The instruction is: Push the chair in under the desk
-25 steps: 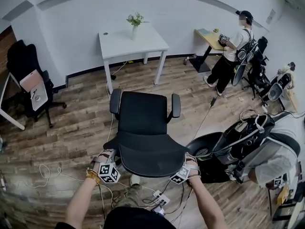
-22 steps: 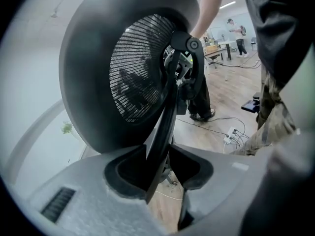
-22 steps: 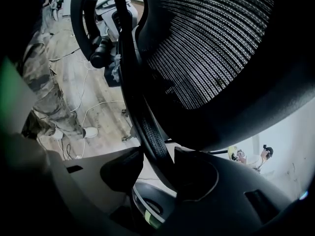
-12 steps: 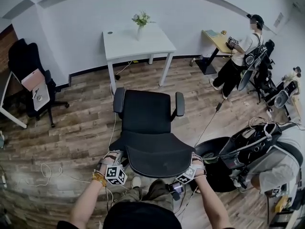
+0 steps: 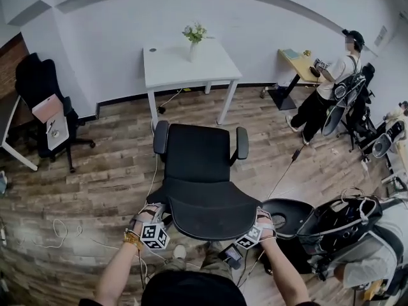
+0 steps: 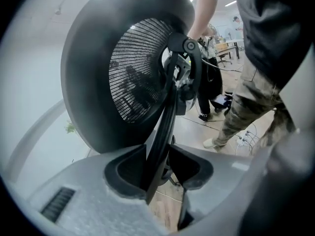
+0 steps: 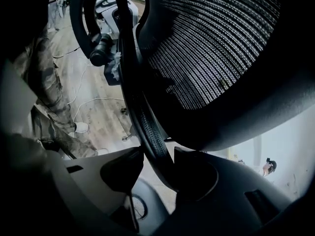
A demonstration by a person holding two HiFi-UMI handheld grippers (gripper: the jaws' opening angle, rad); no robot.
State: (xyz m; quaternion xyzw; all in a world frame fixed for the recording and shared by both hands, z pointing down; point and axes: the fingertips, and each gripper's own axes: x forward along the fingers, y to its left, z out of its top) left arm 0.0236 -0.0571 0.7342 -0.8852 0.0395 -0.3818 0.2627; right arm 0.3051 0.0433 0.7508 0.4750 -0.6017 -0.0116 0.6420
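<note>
Behind chair, L gripper, R gripper, both clamping backrest

The left gripper filled the bottom of the frame, its two grey jaws closed against a black frame bar that rose from between them toward the upper centre. That bar carried the chair's round mesh backrest, which took up the upper left. At the right stood a camouflage trouser leg and a pale shoe on wooden floor.
</note>
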